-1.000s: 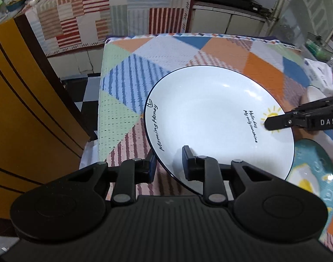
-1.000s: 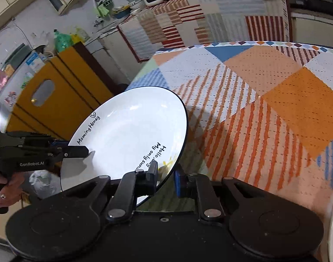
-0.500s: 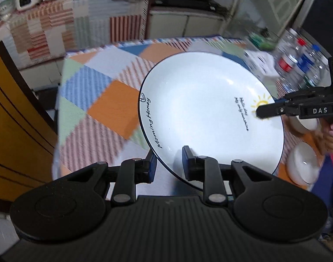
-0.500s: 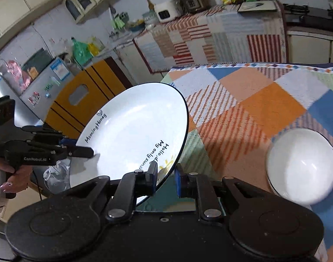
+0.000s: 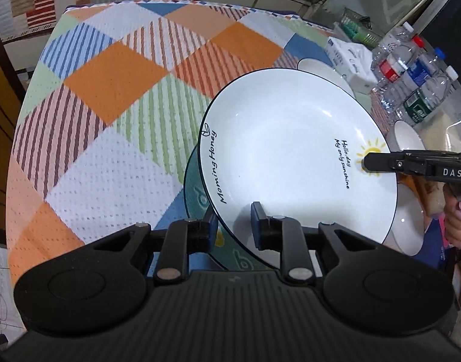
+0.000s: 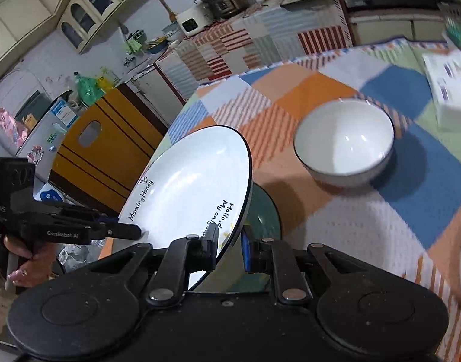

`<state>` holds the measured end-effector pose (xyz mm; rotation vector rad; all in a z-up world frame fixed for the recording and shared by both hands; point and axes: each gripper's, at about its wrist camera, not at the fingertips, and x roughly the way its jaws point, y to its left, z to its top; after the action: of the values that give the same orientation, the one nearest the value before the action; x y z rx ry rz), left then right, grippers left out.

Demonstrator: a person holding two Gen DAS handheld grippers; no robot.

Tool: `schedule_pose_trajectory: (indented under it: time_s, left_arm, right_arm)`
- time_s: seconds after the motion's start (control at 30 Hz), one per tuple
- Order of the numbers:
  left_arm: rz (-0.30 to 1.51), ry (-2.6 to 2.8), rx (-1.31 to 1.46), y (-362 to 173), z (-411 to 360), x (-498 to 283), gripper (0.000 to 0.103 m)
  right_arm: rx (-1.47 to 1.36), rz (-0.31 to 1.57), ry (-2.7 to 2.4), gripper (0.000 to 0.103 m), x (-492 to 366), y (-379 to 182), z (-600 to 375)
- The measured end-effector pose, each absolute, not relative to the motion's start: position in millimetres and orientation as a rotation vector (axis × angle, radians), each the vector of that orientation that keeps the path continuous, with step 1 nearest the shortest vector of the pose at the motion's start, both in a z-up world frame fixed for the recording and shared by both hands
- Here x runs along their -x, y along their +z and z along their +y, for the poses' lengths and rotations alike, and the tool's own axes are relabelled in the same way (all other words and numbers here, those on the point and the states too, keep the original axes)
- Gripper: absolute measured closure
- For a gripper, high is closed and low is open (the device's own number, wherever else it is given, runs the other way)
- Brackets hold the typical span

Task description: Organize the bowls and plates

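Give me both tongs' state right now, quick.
Left tongs: shut on the white plate rim.
Right tongs: shut on the white plate's opposite rim.

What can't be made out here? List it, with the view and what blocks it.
- Teal plate: in both views mostly covered by the white plate; its pattern is unreadable.
- White bowl at the right of the left wrist view: partly behind the white plate and the right hand-held gripper.
- Bottle labels, left wrist view: too small to read.
- Box, right wrist view: blurred and cut by the edge.
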<state>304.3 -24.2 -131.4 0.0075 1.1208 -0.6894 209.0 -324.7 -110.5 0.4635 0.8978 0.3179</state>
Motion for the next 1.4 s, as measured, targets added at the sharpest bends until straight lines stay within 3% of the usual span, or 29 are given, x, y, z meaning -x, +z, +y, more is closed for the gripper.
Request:
schedule_pose_trajectory:
  time_s: [0.53, 0.73, 1.07, 1.4]
  left_arm:
    - [1.188, -0.569, -0.088, -146, -44, -305, 0.081]
    - [1.171, -0.542, -0.116, -152, -58, -293, 0.080]
    - [1.137, -0.462, -0.156, -145, -63, -283, 0.079]
    - [1.092, -0.363, -0.362, -145, -77, -267, 0.080]
  right_arm:
    - [-0.361, 0.996, 0.248, 0.083, -198, -141, -302]
    - [-0.175, 1.069, 0.157, 0.075, -201, -134, -280]
    - [0.006, 1.025, 0.090, 0.069, -194, -132, -259]
    - [0.159, 0.998, 0.090, 0.070, -198, -140, -235]
